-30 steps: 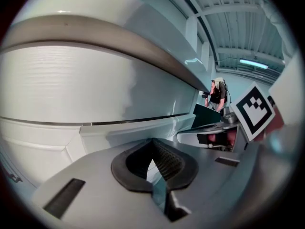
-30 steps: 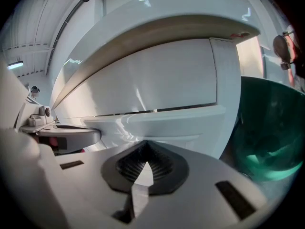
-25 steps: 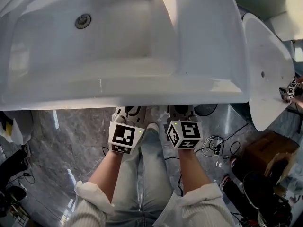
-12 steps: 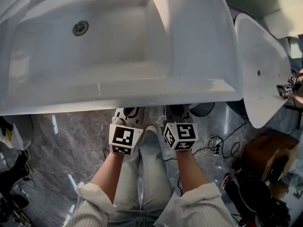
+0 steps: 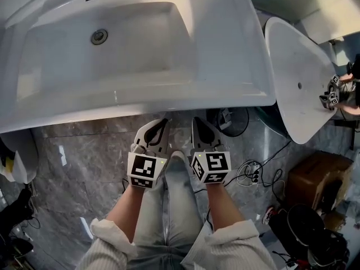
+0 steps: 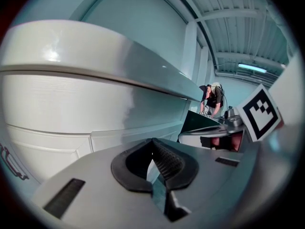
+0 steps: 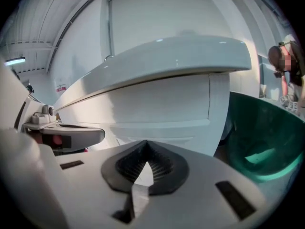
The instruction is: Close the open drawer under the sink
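Tools back, drawer just ahead.

grey marble floor carries cables and a cardboard box.

Left tool and right tool now sit back from the sink front edge, fully in head view (tips no longer tucked under it).

Left tool and right tool, frame centre: pale grey tapered shells, black ribbed pads. Each carries a white cube with black square markers. Bottom of frame: cream ribbed sleeves, cuffs rolled; light blue jeans.
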Action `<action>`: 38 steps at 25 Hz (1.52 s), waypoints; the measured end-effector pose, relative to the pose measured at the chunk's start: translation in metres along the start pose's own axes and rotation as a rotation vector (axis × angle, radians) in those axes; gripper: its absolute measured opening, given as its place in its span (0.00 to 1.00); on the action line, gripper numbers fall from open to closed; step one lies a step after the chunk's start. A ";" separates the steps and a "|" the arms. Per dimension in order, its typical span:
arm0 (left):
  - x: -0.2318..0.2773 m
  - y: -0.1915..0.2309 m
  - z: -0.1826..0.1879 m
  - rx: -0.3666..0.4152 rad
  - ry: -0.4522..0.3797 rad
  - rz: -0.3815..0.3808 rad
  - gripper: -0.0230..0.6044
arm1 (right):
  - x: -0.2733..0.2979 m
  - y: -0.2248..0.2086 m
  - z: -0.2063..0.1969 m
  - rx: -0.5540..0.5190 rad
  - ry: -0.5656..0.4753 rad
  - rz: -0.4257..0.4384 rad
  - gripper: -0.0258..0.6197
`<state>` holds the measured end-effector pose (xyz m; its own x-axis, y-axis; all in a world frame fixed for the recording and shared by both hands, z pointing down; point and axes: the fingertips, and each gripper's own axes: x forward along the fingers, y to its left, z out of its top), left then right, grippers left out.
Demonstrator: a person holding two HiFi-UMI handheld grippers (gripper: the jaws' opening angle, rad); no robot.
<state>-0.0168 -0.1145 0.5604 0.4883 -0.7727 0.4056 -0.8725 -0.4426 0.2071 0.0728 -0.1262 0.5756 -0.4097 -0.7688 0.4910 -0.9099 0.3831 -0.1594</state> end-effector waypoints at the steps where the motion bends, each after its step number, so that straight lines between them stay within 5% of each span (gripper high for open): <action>1: -0.005 -0.002 0.002 0.003 0.000 -0.001 0.06 | -0.006 0.003 0.001 0.000 -0.002 0.001 0.05; 8: -0.041 -0.018 0.028 0.034 -0.018 -0.032 0.06 | -0.048 0.025 0.027 -0.018 -0.041 0.010 0.05; 17: -0.091 -0.054 0.091 0.078 -0.103 -0.089 0.06 | -0.112 0.060 0.108 -0.056 -0.189 0.025 0.05; 38: -0.200 -0.101 0.237 0.109 -0.330 -0.195 0.06 | -0.220 0.149 0.242 -0.146 -0.358 0.187 0.05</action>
<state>-0.0217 -0.0230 0.2475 0.6404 -0.7659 0.0566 -0.7640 -0.6278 0.1490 0.0120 -0.0236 0.2370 -0.5868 -0.7987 0.1332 -0.8097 0.5812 -0.0817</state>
